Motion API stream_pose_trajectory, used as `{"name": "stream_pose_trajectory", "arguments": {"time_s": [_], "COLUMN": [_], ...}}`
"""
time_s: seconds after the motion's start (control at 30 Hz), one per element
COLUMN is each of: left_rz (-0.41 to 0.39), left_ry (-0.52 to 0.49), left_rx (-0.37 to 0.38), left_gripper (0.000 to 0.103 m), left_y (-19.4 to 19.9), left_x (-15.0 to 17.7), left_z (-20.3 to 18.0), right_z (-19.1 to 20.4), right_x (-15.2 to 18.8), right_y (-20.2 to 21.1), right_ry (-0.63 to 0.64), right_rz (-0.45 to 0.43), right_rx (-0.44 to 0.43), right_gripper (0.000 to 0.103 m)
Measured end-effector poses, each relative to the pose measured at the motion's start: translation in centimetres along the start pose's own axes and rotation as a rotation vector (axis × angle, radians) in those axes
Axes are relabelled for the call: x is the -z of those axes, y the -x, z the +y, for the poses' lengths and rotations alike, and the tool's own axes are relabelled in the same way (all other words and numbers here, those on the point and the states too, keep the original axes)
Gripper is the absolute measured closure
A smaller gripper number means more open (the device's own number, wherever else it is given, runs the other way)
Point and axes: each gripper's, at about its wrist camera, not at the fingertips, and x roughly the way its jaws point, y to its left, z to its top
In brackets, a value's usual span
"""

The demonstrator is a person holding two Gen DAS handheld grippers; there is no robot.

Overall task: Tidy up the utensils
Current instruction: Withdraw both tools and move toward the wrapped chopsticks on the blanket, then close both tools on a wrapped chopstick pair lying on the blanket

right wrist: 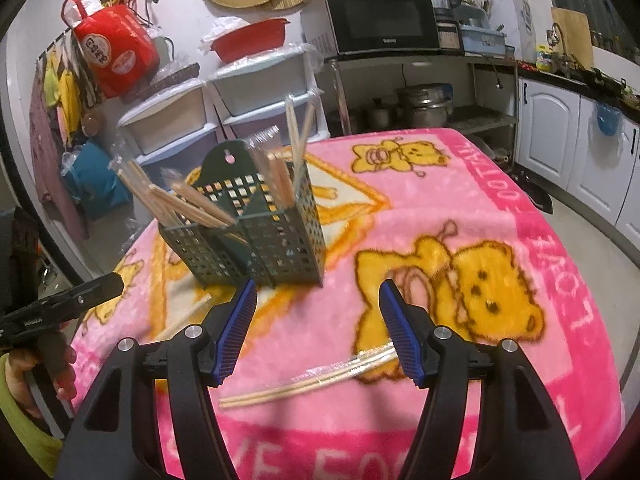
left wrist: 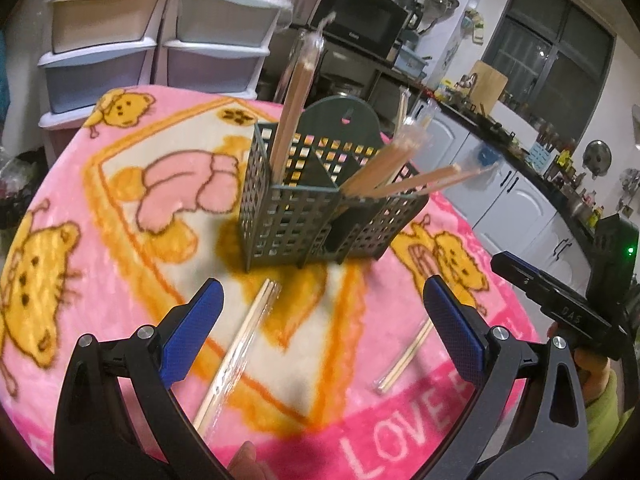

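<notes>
A dark green lattice utensil holder (left wrist: 320, 208) (right wrist: 256, 236) stands on the pink blanket, with several plastic-wrapped wooden chopstick pairs (left wrist: 294, 96) (right wrist: 180, 204) leaning in its compartments. My left gripper (left wrist: 320, 300) is open and empty above a wrapped chopstick pair (left wrist: 240, 348) that lies on the blanket. A second wrapped pair (left wrist: 404, 356) lies to the right. My right gripper (right wrist: 318, 300) is open and empty above that second wrapped pair (right wrist: 308, 384), which lies flat between and below its fingers.
The table is covered with a pink teddy-bear blanket (left wrist: 100, 208) (right wrist: 460, 208). Plastic drawer units (left wrist: 160, 40) (right wrist: 224, 100) stand behind it. A microwave (right wrist: 380, 20) on a metal rack and white kitchen cabinets (right wrist: 580, 128) are further back.
</notes>
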Motion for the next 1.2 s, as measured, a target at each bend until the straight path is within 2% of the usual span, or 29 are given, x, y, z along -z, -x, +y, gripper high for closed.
{"name": "stream_pose_trajectory", "arguments": {"time_s": [0.53, 0.6, 0.73, 0.93, 1.1, 1.13, 1.2], "left_rz": [0.116, 0.132, 0.155, 0.181, 0.191, 0.189, 0.189], "left_ry": [-0.035, -0.036, -0.025, -0.023, -0.005, -0.004, -0.006], "left_rx": [-0.066, -0.077, -0.088, -0.106, -0.113, -0.116, -0.130], "left_gripper": [0.011, 0.018, 0.024, 0.039, 0.055, 0.056, 0.067], "left_y": [-5.4, -6.2, -7.6, -9.2, -10.1, -10.1, -10.2], "left_x": [1.2, 1.2, 1.1, 1.1, 1.4, 1.5, 1.4], "left_z": [1.0, 1.3, 1.8, 2.2, 2.9, 3.0, 3.2], "right_z": [-3.4, -3.9, -5.2, -6.6, -7.9, -8.1, -8.3], "right_x": [2.5, 2.7, 3.2, 3.5, 3.2, 3.2, 3.1], "right_y": [-2.7, -3.2, -4.2, -5.9, -7.6, -8.0, -8.5], "right_ry": [-0.076, -0.090, -0.130, -0.191, -0.256, -0.272, -0.283], "right_rz": [0.103, 0.120, 0.155, 0.201, 0.236, 0.243, 0.251], "right_rx": [0.046, 0.052, 0.066, 0.072, 0.073, 0.071, 0.083], "right_gripper": [0.042, 0.042, 0.042, 0.042, 0.042, 0.044, 0.051]}}
